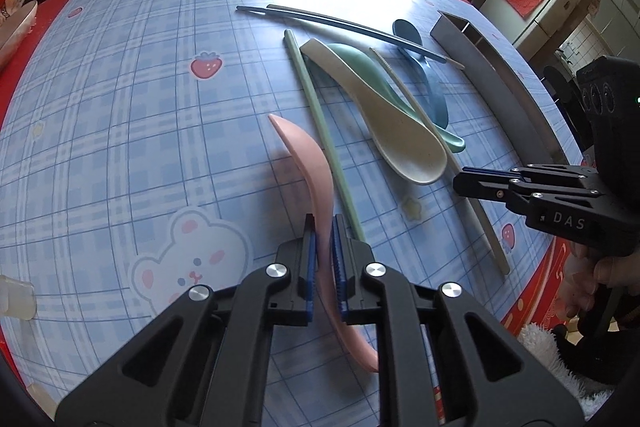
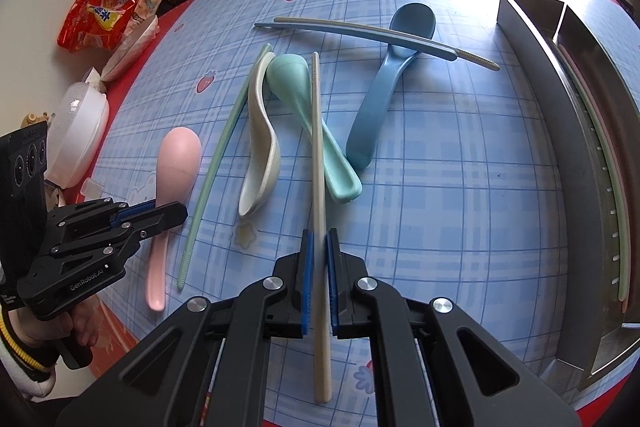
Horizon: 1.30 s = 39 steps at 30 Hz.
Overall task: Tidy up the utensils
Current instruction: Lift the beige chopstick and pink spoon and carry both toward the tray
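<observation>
The left gripper has its fingers clamped on the handle of a pale pink spoon, near the surface's near edge. The right gripper pinches a long cream chopstick between nearly closed fingers. Farther in lie a mint chopstick, a speckled cream spoon, a teal spoon, then a blue spoon under two dark chopsticks. A steel tray runs along the right edge.
</observation>
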Tool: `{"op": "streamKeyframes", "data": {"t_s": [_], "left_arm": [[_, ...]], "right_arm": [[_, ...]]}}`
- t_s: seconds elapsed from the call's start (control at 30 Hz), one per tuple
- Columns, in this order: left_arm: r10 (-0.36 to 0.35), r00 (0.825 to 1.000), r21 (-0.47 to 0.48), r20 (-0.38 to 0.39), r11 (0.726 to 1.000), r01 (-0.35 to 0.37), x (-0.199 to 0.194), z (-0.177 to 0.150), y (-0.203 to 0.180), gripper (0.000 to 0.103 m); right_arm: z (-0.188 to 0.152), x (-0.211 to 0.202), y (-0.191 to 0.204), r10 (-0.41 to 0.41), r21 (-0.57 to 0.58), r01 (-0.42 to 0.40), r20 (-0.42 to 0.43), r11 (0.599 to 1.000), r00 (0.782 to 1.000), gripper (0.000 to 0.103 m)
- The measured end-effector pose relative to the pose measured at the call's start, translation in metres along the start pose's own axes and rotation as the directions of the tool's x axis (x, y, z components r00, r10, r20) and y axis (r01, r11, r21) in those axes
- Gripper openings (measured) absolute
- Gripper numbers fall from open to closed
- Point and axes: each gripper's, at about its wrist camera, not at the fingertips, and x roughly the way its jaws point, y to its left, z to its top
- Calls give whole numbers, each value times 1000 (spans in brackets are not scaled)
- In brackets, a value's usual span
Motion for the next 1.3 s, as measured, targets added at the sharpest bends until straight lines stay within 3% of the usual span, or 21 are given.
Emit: {"op": "streamKeyframes", "data": {"t_s": [0.2,0.43,0.7,0.97,1.07,1.3], "left_arm": [[39,999,-63,5,997,-38,-6,-7,-2,11],[-28,999,-260,28,965,34,-38,-14,10,11],[45,998,-177,38,984,-37,-70,5,-29,11],[48,999,-116,18,992,-46,-66,31,-79,11],[39,999,-93,22,995,-37,-59,42,-101,11],[16,999,-29,32,999,-15,-32,75,-160,11]], "right_arm": [[-10,-7,-10,81,80,-81,7,994,997,7],[-9,-31,-19,143,97,-152,89,984,986,7],[-7,-46,-24,234,75,-247,144,966,961,7],[-4,-76,-59,250,73,-273,231,959,940,7],[-1,-87,-83,220,90,-250,259,964,941,7],[9,-109,-138,82,64,-105,294,992,952,7]]}}
